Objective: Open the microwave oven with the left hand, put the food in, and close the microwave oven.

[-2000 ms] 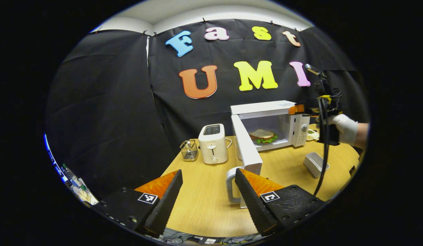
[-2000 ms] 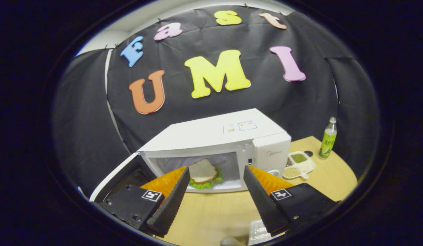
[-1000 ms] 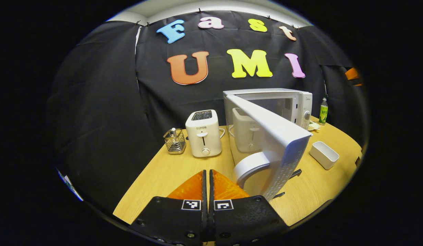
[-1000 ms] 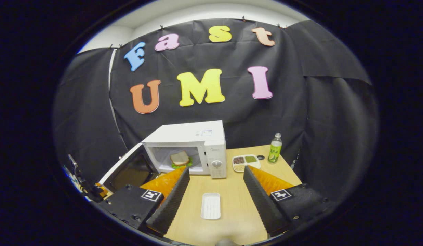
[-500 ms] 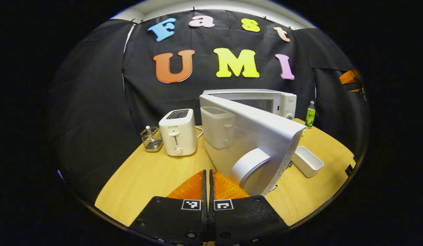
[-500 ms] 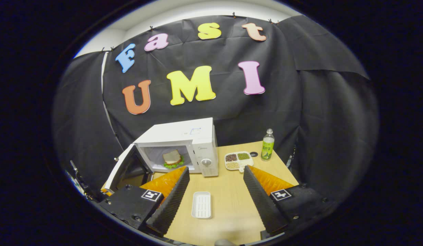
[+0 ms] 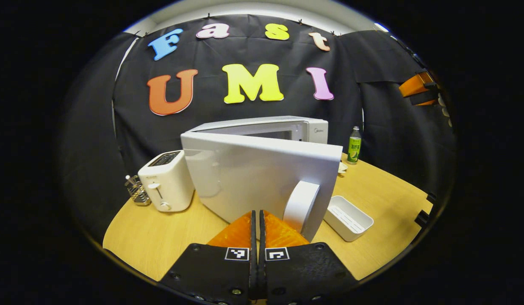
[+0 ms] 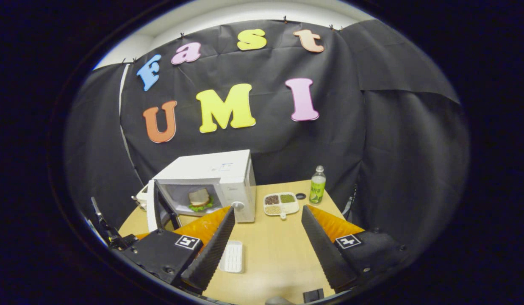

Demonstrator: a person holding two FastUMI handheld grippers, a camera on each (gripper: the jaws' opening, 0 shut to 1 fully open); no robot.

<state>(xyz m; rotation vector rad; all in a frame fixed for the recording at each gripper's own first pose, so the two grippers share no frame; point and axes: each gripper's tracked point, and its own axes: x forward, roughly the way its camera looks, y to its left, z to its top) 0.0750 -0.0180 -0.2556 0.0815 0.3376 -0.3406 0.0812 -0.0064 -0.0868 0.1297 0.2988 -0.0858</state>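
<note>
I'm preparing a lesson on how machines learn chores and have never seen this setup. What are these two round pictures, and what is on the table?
A person holds a two-finger gripper in each hand; a fisheye camera rides on each. In the left gripper view, the left gripper is shut, empty, against the half-open microwave door. In the right gripper view, the right gripper is open and empty. A sandwich sits inside the microwave oven. On the wooden table: toaster, white tray, green bottle, divided snack dish.
</note>
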